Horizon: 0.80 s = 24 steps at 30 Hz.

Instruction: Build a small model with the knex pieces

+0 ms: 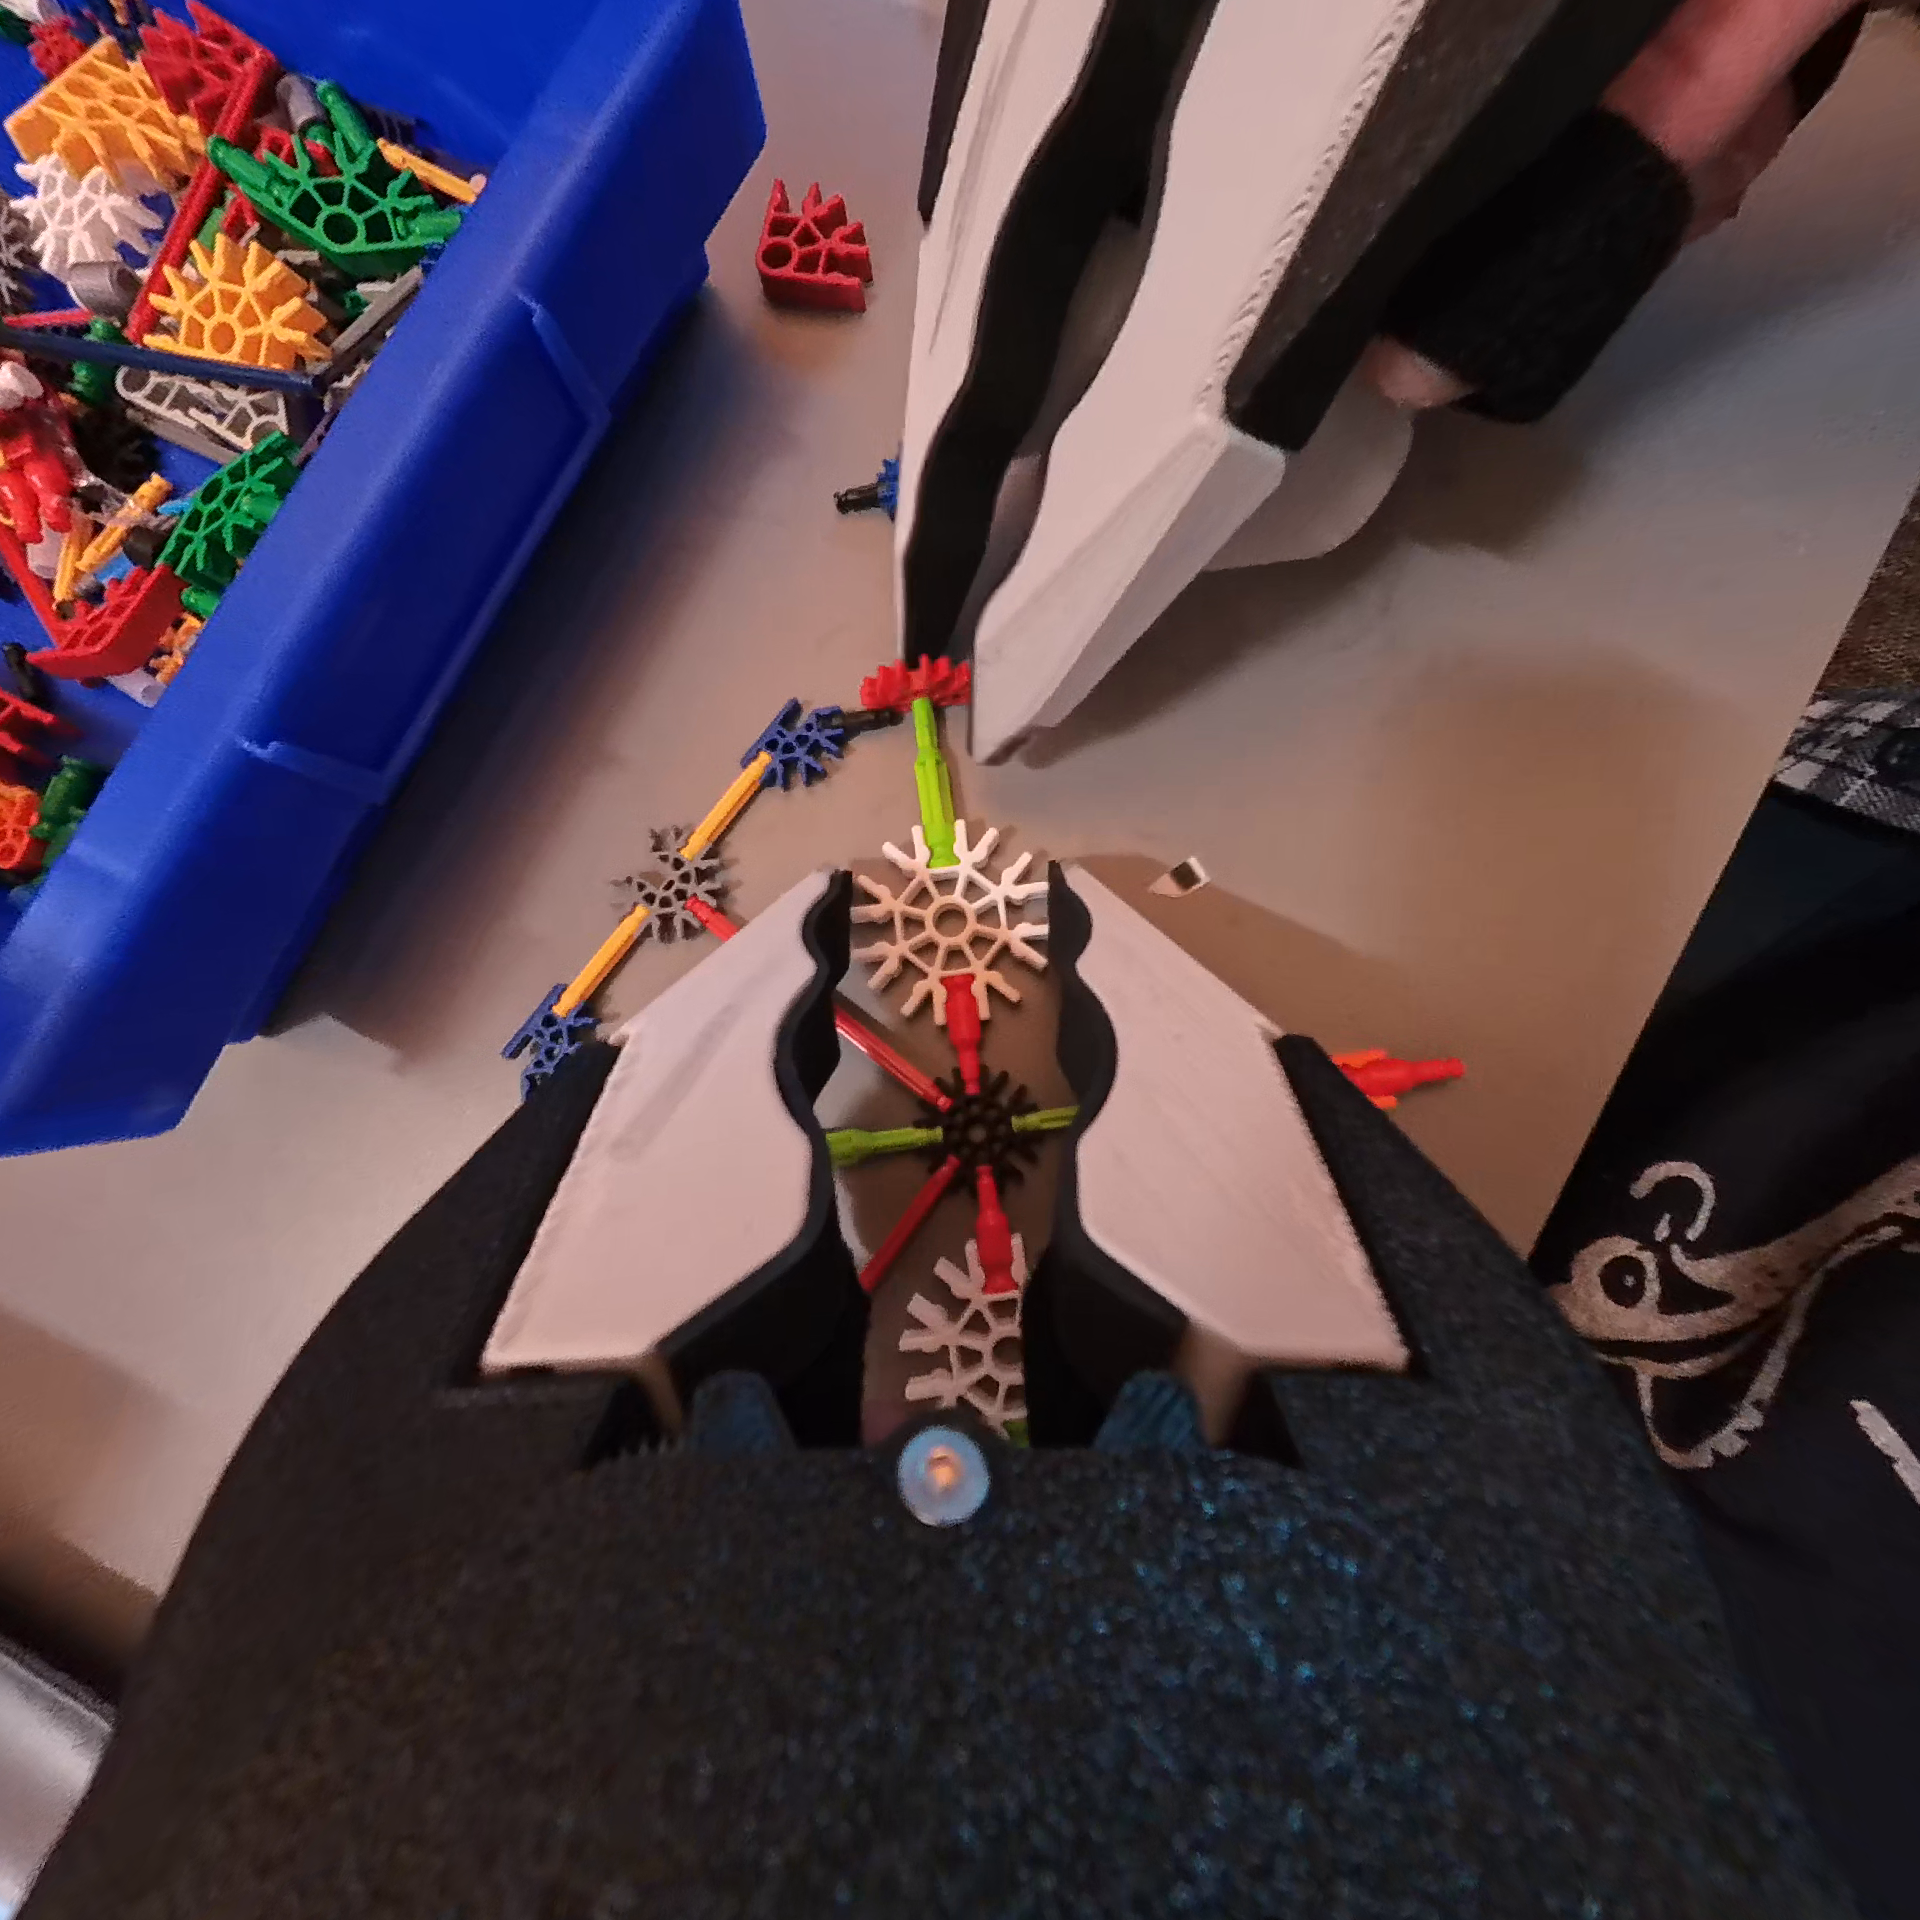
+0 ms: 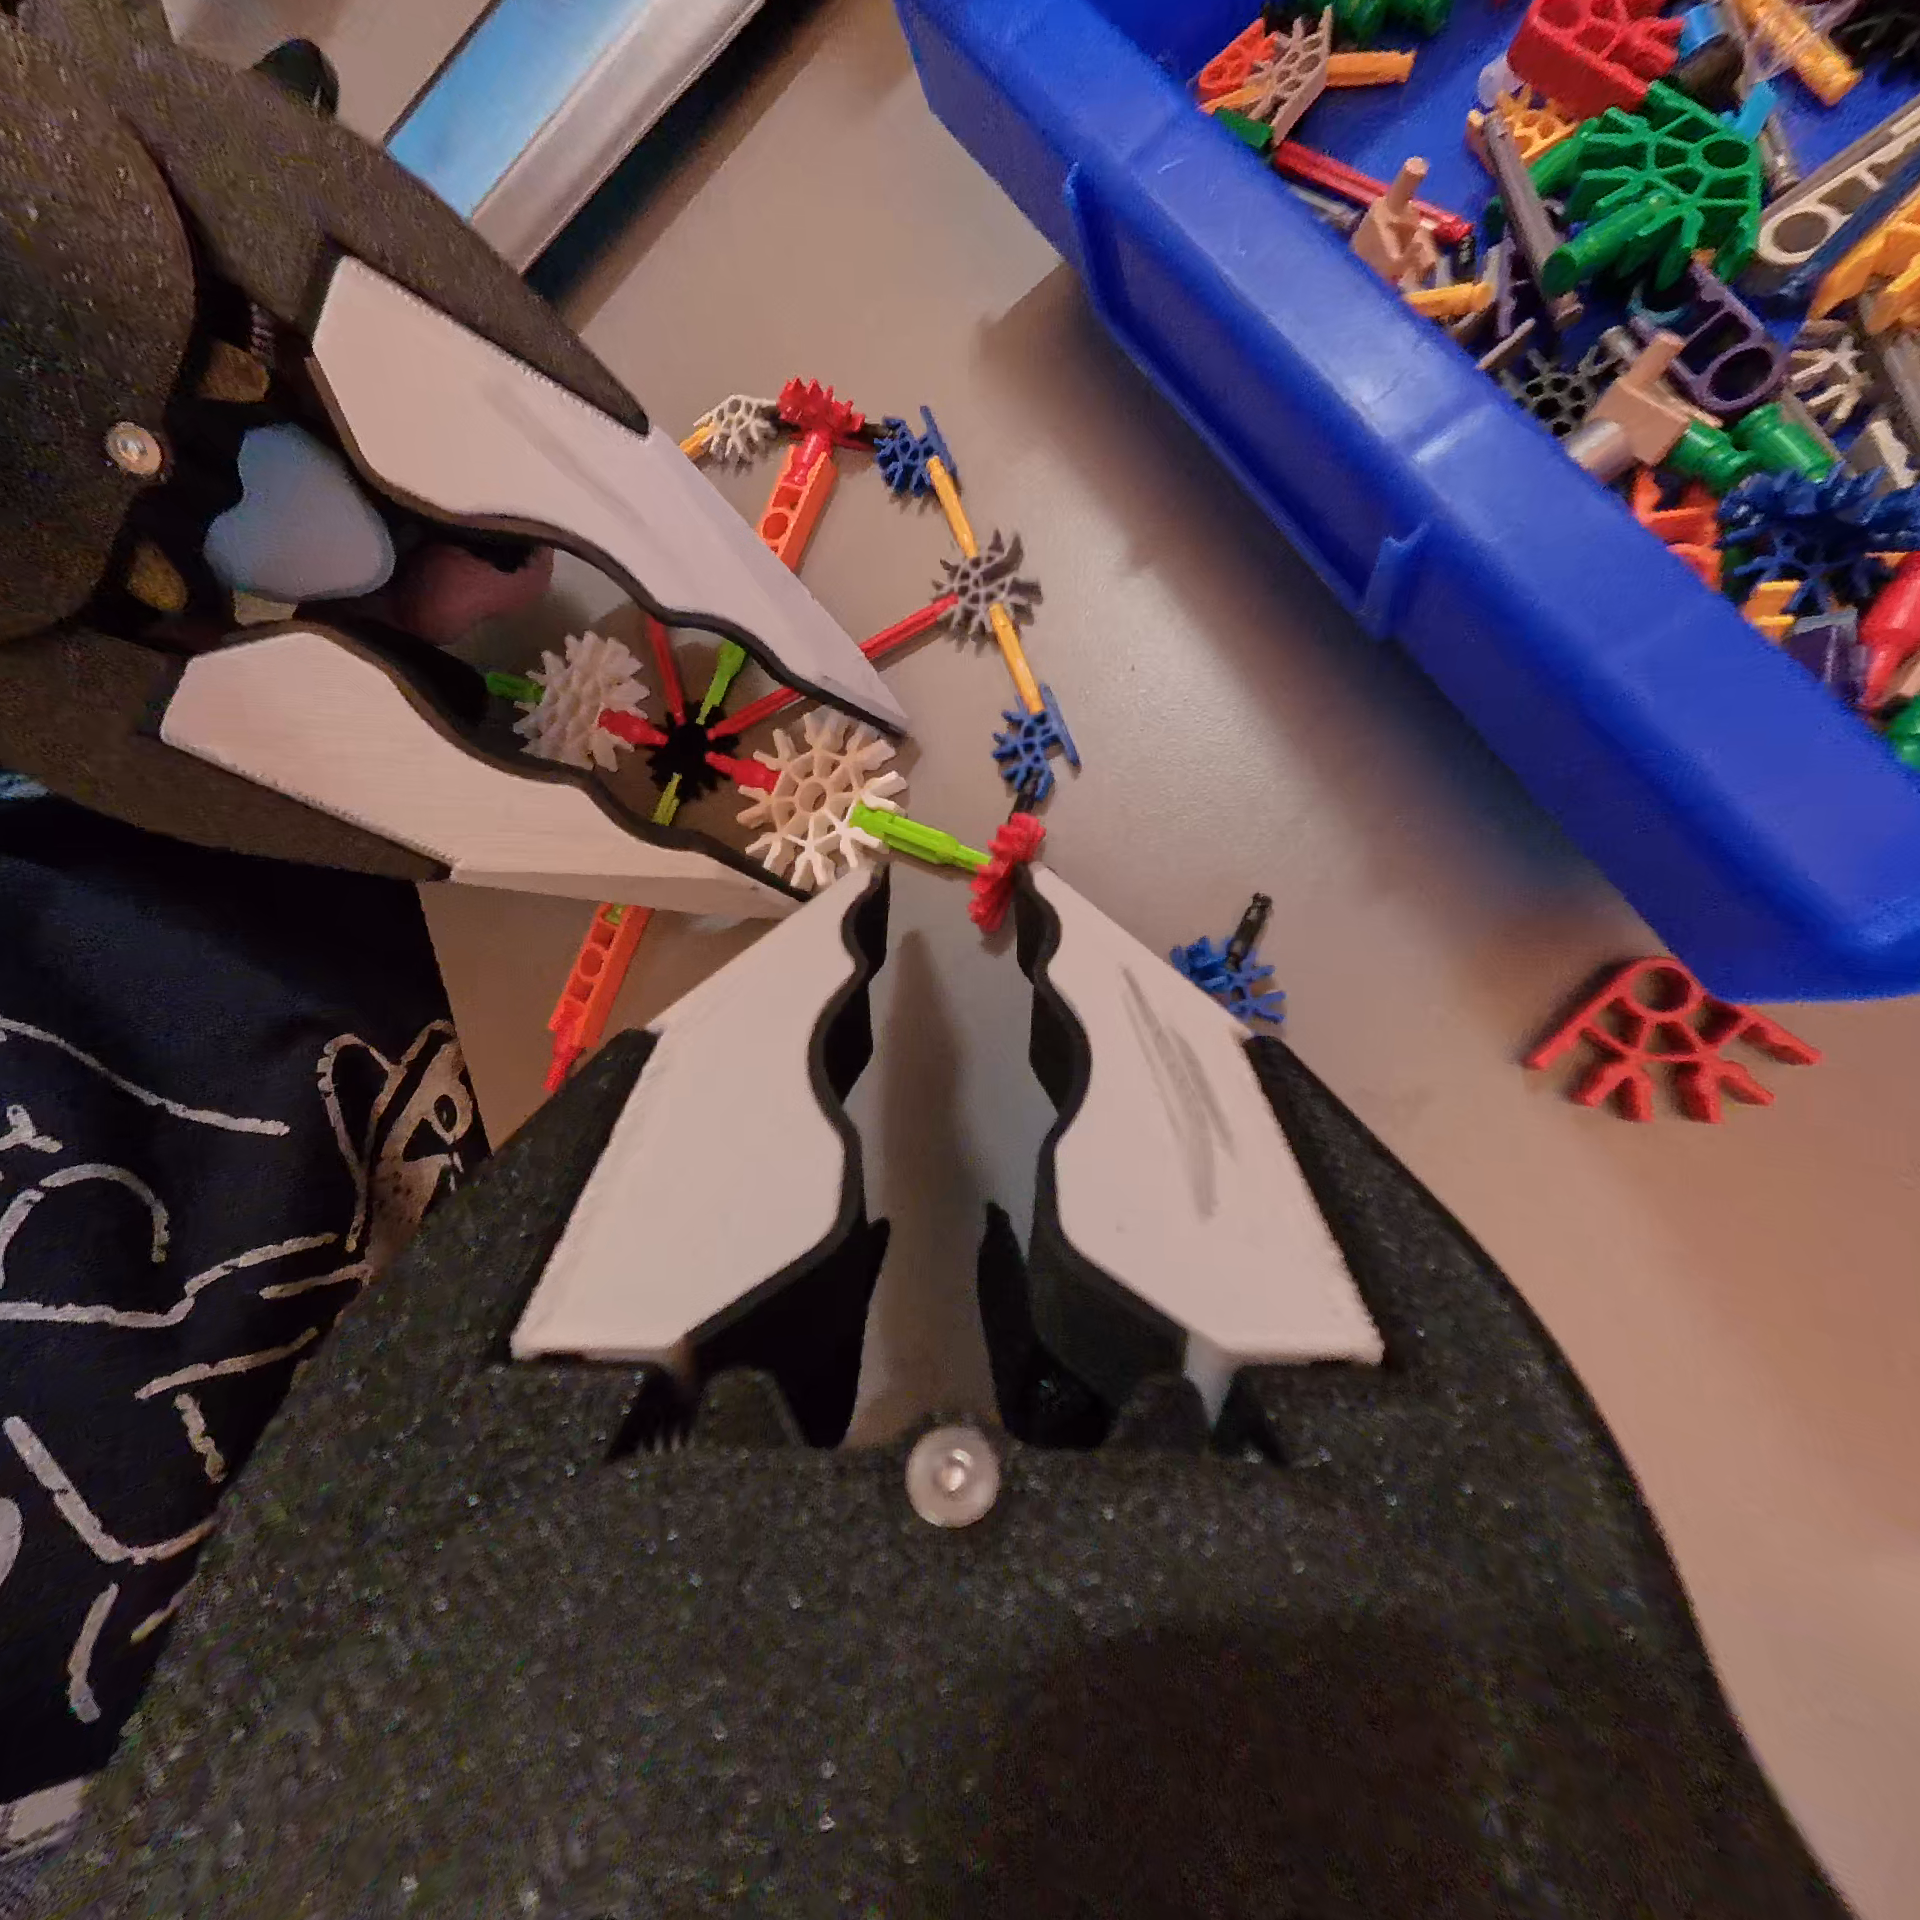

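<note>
Lying flat on the grey table (image 1: 1351, 790), the rod-and-connector wheel (image 1: 951, 1117) sits between the parted fingers of the left gripper (image 1: 948, 883), which hide its sides. The right gripper (image 2: 951, 883), jaws apart, touches the red connector (image 2: 1006, 868); grip unclear. A blue bin (image 2: 1455, 499) of parts is cut off.

The left gripper (image 1: 951, 883) lies low and level over the table, fingers spread wide apart. The right gripper (image 2: 951, 878) comes in across it, tips nearly meeting the left one's, its fingers parted by a narrower gap. A hand (image 1: 1538, 281) in a black fingerless glove grips its body.
</note>
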Motion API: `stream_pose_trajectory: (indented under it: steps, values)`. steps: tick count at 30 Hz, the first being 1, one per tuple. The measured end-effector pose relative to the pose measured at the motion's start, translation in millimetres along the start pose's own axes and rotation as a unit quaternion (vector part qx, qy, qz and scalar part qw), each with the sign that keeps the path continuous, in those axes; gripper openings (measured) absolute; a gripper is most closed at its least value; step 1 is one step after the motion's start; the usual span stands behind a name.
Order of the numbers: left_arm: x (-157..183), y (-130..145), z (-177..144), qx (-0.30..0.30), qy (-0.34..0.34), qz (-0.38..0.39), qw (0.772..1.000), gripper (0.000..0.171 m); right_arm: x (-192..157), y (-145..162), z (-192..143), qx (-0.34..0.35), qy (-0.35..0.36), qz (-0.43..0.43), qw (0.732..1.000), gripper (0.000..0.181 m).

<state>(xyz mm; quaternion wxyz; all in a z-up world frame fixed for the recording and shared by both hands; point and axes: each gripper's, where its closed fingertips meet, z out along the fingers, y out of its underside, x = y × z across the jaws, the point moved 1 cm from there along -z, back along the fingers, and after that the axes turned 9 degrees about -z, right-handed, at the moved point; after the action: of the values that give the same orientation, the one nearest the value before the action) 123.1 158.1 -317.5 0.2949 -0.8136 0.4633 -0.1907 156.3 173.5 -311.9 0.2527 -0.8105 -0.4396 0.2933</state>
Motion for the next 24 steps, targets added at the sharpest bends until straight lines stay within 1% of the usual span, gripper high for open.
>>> stream_pose_trajectory:
  steps: [5, 9, 12, 17, 24]
  values:
    - [0.8, -0.4, 0.6, 0.003, 0.000, -0.003, 1.000, 0.037, 0.5, -3.2, -1.9, 0.001, 0.008, 0.012, 1.000, 0.023]
    - [2.2, -1.0, 1.1, 0.006, 0.000, -0.004, 1.000, 0.037, 6.9, -5.4, -2.6, -0.008, 0.037, 0.024, 0.999, 0.023]
    - [2.5, -1.2, 1.4, 0.008, 0.001, -0.004, 1.000, 0.037, 8.8, -4.4, 0.3, -0.022, 0.049, 0.028, 0.998, 0.018]
    - [5.2, -2.0, 2.4, 0.012, 0.005, -0.003, 1.000, 0.037, 14.6, -1.5, 3.2, -0.055, 0.095, 0.013, 0.994, 0.004]
    - [7.9, -3.4, 3.8, 0.017, 0.007, -0.003, 1.000, 0.035, 14.1, -1.6, 3.9, -0.086, 0.137, -0.013, 0.987, 0.004]
